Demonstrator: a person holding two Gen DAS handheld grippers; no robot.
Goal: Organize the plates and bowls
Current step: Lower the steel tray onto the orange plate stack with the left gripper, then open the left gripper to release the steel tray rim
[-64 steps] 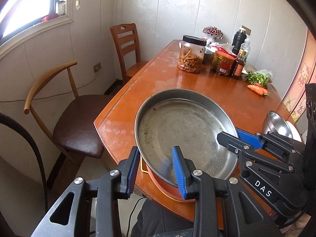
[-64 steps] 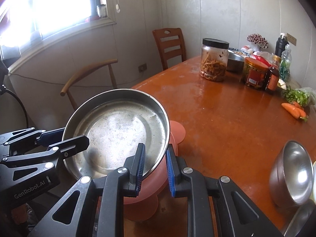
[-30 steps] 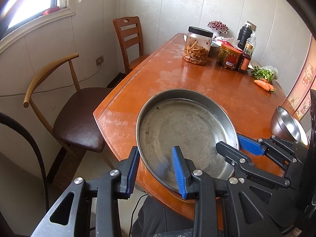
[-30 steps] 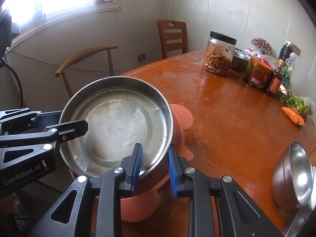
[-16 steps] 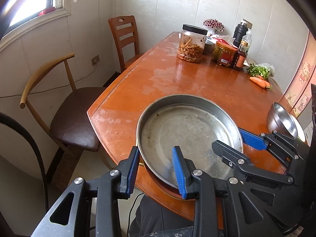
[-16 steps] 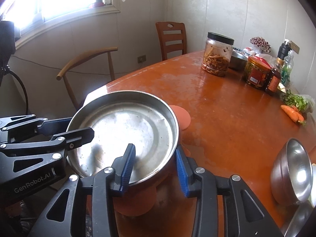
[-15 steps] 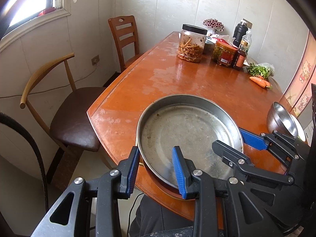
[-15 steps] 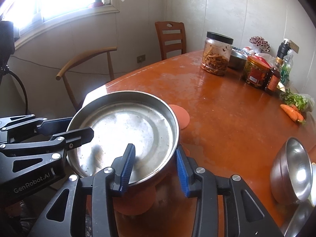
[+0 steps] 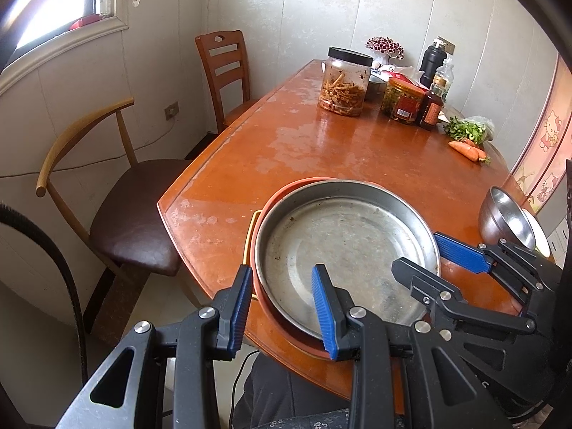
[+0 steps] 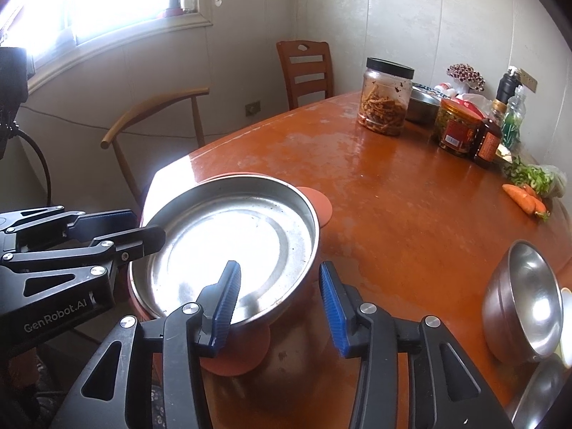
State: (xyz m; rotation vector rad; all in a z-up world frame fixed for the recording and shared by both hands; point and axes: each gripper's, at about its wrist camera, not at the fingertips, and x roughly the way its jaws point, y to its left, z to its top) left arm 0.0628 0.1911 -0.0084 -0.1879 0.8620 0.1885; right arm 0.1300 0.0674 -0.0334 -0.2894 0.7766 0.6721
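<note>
Steel pan (image 9: 343, 250): lower centre of my left view, nested in a salmon plastic basin (image 9: 266, 307) at the near edge of the counter (image 9: 321, 143).

Left fingers (image 9: 279, 307): I read them as clamped on the near-left rims of pan and basin; the gap looks wide only because both rims sit in it.

Right fingers (image 10: 279, 304): apart, straddling the pan's near-right rim at lower centre of my right view; neither pad presses on it, so they hold nothing. The jaws have just been opening, with the rim between them.

Steel bowl (image 10: 518, 304): tilted at the lower right, well apart from the pan, not yet sorted.

Risk, overhang: the basin appears to sit partly past the counter edge; if I release the left fingers here, the stack may tip toward the floor.

Risk, snag: if I pull the right fingers back without lifting them clear, the inner pad may catch the rim and drag the pan.

Risk, seating: the pan sits off-centre in the basin; a nudge may rock it.

Change from earlier frames: the right fingers, then closed on the rim, now stand open; the pan, then raised, now sits lower, in the basin.
</note>
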